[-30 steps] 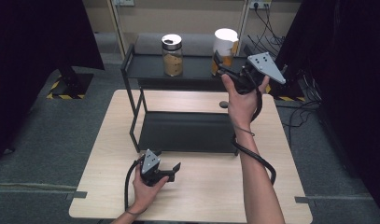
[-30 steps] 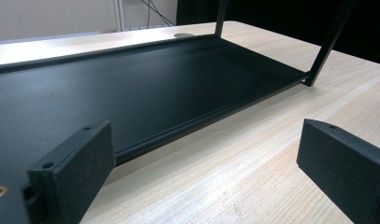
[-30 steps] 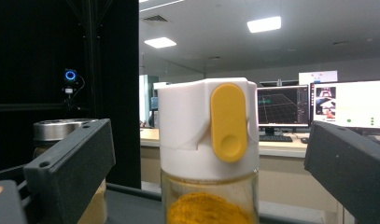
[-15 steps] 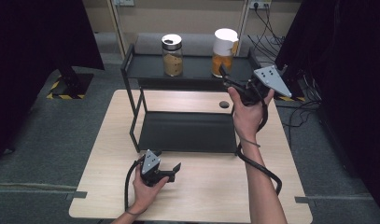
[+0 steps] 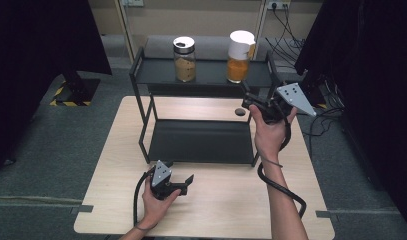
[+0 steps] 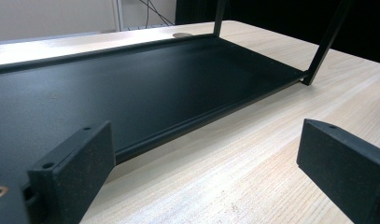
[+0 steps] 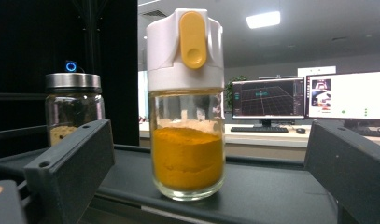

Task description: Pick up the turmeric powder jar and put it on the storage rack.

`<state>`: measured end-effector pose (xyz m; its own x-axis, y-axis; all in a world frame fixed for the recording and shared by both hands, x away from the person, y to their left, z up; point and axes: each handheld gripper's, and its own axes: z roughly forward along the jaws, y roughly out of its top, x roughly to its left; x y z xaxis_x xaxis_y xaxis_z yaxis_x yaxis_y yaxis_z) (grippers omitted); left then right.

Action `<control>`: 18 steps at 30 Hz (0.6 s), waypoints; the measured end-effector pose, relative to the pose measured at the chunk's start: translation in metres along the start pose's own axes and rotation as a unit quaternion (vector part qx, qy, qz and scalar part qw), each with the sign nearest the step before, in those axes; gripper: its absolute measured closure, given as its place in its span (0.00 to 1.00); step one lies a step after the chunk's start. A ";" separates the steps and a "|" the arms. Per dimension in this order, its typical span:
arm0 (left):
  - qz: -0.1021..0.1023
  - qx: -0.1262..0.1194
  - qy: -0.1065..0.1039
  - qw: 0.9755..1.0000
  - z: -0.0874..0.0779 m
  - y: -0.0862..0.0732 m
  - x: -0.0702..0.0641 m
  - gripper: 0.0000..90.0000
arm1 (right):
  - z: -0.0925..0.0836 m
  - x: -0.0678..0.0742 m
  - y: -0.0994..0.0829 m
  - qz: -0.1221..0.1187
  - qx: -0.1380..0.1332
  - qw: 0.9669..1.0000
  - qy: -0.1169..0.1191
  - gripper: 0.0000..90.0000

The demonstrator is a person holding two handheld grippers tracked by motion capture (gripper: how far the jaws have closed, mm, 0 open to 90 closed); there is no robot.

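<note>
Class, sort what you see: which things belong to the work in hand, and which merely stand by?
In the work: right gripper, open; white-lidded jar of orange powder; rack's top shelf.
Standing by: metal-lidded jar; lower shelf; left gripper, open; monitors.

L gripper [image 5: 189, 181] low, R gripper [image 5: 247, 102] raised – both jaws apart

Pale wood table [image 5: 211, 210] on grey carpet floor [image 5: 56, 145]. Black curtains [image 5: 36, 45] at left and right. Beige wall [image 5: 201, 17] behind, socket [image 5: 274, 5] with cables [image 5: 286, 40] trailing down. Yellow-black hazard tape [image 5: 61, 95] on floor at left. In right gripper view: desk [image 7: 271, 135] with two lit monitors [image 7: 269, 98], keyboard [image 7: 258, 129], ceiling light panel [image 7: 263, 19], grey ceiling.
</note>
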<state>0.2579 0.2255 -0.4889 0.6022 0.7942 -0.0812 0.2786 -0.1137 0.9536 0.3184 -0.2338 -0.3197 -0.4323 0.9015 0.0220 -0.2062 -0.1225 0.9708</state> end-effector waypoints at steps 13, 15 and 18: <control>-0.001 -0.001 0.000 1.000 0.000 0.000 0.000 0.04 | -0.018 0.002 -0.009 -0.013 0.003 1.000 0.020 0.02; -0.002 -0.001 0.000 1.000 0.000 0.000 0.000 0.04 | -0.021 0.002 -0.011 -0.016 0.004 1.000 0.023 0.02; -0.003 0.000 0.000 1.000 0.000 0.000 0.001 0.04 | -0.025 0.003 -0.014 -0.017 0.005 0.999 0.026 0.02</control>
<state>0.2580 0.2261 -0.4891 0.6004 0.7950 -0.0863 0.2813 -0.1089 0.9534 0.2979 -0.2398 -0.3387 -0.4710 0.8818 -0.0236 -0.2128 -0.0876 0.9732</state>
